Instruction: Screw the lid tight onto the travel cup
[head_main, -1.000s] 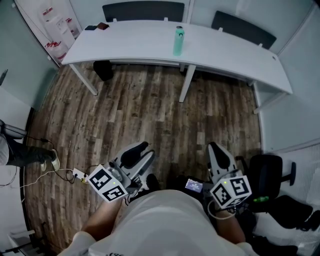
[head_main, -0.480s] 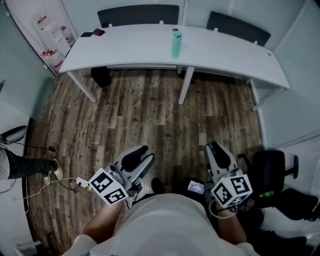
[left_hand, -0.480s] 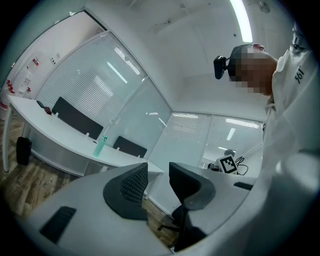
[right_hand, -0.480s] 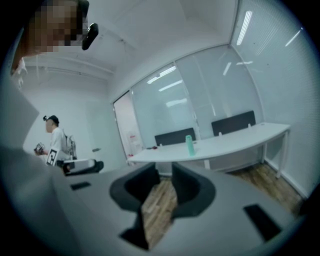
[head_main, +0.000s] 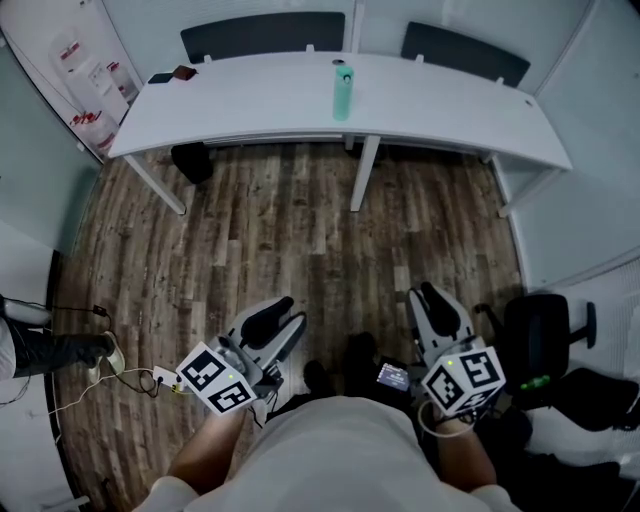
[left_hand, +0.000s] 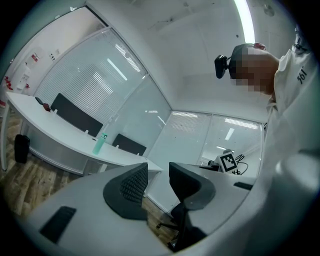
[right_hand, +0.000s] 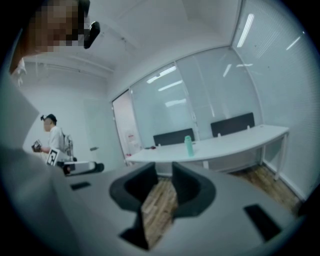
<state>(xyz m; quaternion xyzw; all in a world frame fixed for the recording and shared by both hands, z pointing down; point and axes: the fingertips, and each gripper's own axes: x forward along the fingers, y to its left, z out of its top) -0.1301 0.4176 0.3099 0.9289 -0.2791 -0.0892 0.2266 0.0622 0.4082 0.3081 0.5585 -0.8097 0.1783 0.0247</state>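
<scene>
One travel cup (head_main: 343, 90), pale green, stands upright on the long white table (head_main: 250, 100) at the far side of the room, about midway along the top. Its lid looks to be on, though it is too small to tell how firmly. Both grippers are well apart from it, held low and close to the person's body above the wood-plank floor (head_main: 300, 230).

The left gripper (head_main: 285, 315) has its two jaws a little apart, with a narrow gap and nothing in it; only the room shows between the ribbed pads. The right gripper (head_main: 422, 300) has just been opening its jaws. They now stand slightly spread as well, and only floor shows through the gap, so neither tool is pinching anything.

Two dark chairs stand behind the table, one (head_main: 262, 24) towards the left and one (head_main: 462, 50) towards the right. At the table's left end lie two small flat things, one dark (head_main: 160, 77) and one reddish (head_main: 183, 72), touching or nearly so. One black swivel chair (head_main: 540, 340) sits just beside the right gripper. A white power strip (head_main: 165, 380) with its cable lies on the floor near the left gripper, and one leg and shoe of a second person (head_main: 60, 348) show at the left edge.
</scene>
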